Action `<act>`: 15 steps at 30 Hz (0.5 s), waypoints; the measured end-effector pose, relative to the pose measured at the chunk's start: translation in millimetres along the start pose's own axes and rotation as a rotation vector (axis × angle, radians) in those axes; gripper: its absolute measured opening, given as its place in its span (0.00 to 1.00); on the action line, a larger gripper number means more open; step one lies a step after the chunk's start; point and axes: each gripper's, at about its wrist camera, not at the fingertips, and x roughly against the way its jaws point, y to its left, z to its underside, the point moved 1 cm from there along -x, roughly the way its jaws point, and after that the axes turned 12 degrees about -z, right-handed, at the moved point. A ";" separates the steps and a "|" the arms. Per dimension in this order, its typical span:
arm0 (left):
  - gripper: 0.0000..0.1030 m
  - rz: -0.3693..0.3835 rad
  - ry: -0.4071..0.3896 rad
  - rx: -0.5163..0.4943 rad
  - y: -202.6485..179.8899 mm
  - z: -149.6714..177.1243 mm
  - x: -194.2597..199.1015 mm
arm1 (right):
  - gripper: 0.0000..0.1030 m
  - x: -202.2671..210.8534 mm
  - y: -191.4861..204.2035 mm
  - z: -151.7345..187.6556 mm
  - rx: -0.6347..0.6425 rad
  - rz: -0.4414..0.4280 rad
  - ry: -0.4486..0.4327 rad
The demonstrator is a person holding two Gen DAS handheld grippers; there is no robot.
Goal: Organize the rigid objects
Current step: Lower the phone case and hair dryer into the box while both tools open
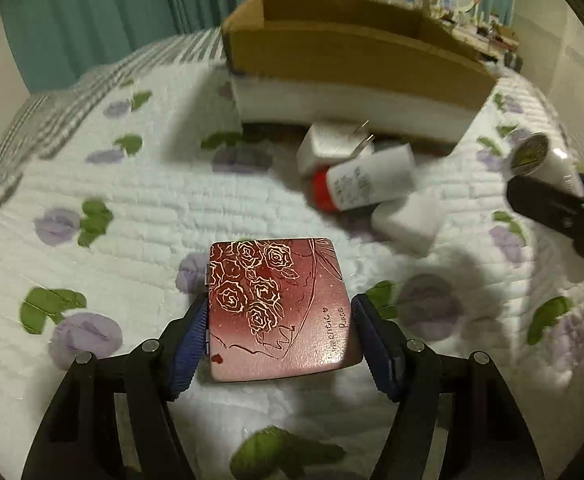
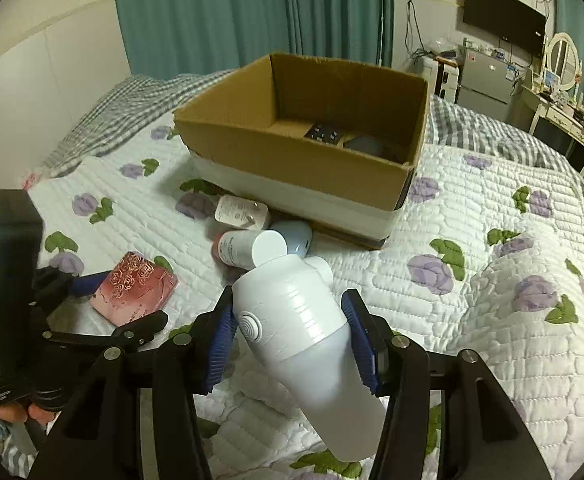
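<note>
Counting everything up, there were two tools in play and each had exactly one thing clamped in it. The left tool (image 1: 279,336) was closed on a red compact case (image 1: 277,308) with gold roses drawn on the lid, its blue pads (image 1: 189,344) pressed to both side edges, held just over the bed quilt (image 1: 111,240). The right tool (image 2: 287,340) was gripping a white bottle-shaped device (image 2: 300,328) with a round spiral button on its side, nose pointed toward the box.

One cardboard box (image 2: 292,156) sat on the quilt past both tools, brown on top with a white band round the bottom. Inside I could make out two dark items (image 2: 352,140), too dim to name.

Right in front of the box there was a little pile of loose stuff, four pieces as far as I could count: one white plug adapter (image 2: 239,210) with its prongs sticking up, one white tube with a red cap (image 2: 237,248) lying on its side, one pale blue rounded gadget (image 2: 296,236), and one plain white block (image 1: 406,222) that only showed in the left wrist view. The adapter and the tube were touching, and the blue gadget was just beside the box.
</note>
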 end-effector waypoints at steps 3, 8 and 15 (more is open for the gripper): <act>0.68 0.017 -0.035 0.007 0.0 -2.3 16.7 | 0.50 9.6 4.2 -2.0 0.011 0.007 -0.019; 0.68 0.049 -0.121 0.029 4.7 -25.3 55.3 | 0.50 30.4 3.7 -21.5 0.010 0.013 -0.069; 0.68 0.068 -0.274 0.041 20.3 -102.1 94.0 | 0.50 53.1 -4.7 -94.4 0.036 0.027 -0.176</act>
